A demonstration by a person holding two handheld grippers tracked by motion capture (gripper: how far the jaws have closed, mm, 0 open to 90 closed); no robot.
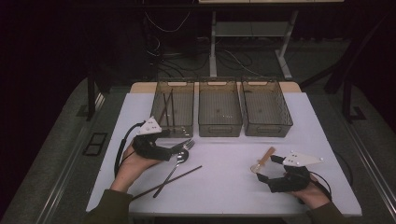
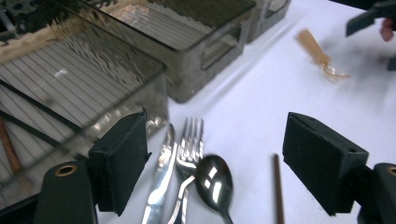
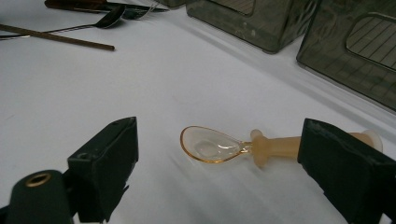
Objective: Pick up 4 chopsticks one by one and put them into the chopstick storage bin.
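Observation:
A metal knife (image 2: 161,172), fork (image 2: 191,140) and spoon (image 2: 215,179) lie side by side on the white table (image 1: 224,182), just in front of the left bin (image 1: 173,107). My left gripper (image 2: 219,163) stands open around their heads without touching them. In the high view that gripper (image 1: 173,142) is at the table's left, beside the fork (image 1: 188,144). A brown chopstick (image 1: 168,182) lies to its right. An amber spoon (image 3: 210,145) with a tan handle rests on the table between the open jaws of my right gripper (image 3: 224,161), apart from both pads.
Three grey see-through bins stand in a row at the back; the left one holds dark chopsticks (image 1: 167,109), while the middle bin (image 1: 219,109) and right bin (image 1: 266,109) look bare. The table's front edge is near both hands.

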